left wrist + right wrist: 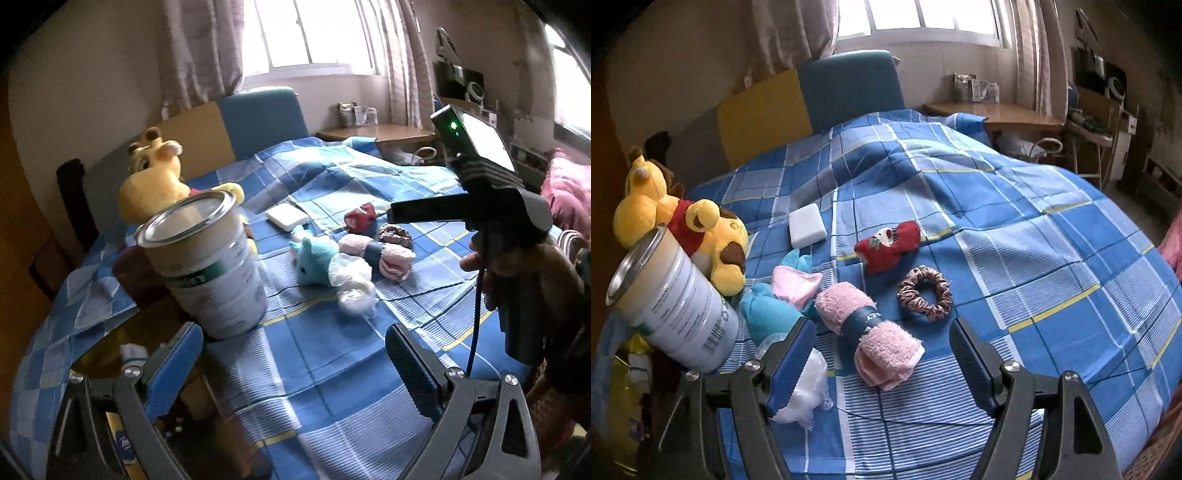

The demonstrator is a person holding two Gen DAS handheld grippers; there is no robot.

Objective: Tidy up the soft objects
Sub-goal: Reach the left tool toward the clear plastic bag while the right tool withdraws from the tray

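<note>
**Soft stuff spread out on the bed, both grippers hanging open**

So we're hovering over the bed (1034, 229) with its blue plaid cover, and going left to right here's what we're seeing. Far left, two yellow plush toys (683, 229) are lying piled together near the headboard, one wearing a red shirt. Right in front of them a tin can (676, 306) is standing open-topped at the bed's edge, touching the plush behind it in the right view. Next over, a teal plush (768, 310) is lying on its side with a pink bit on top, and a crumpled clear bag (805, 391) is sitting just beside it. Behind those, a white block (807, 225) is lying flat, apart from the rest.

Moving to the middle, a rolled pink towel (871, 332) with a dark band is lying just beside the teal plush. A red pouch (890, 243) is sitting behind it, and a brown scrunchie (925, 293) is lying just right of the towel.

Our left gripper (295, 354) is standing open with nothing between the fingers, just bedcover, the can near its left finger. Our right gripper (882, 362) is also open and empty-handed, its fingers straddling the towel's near end without touching it. In the left view we're seeing our right hand (517, 266) holding that gripper's handle.
</note>
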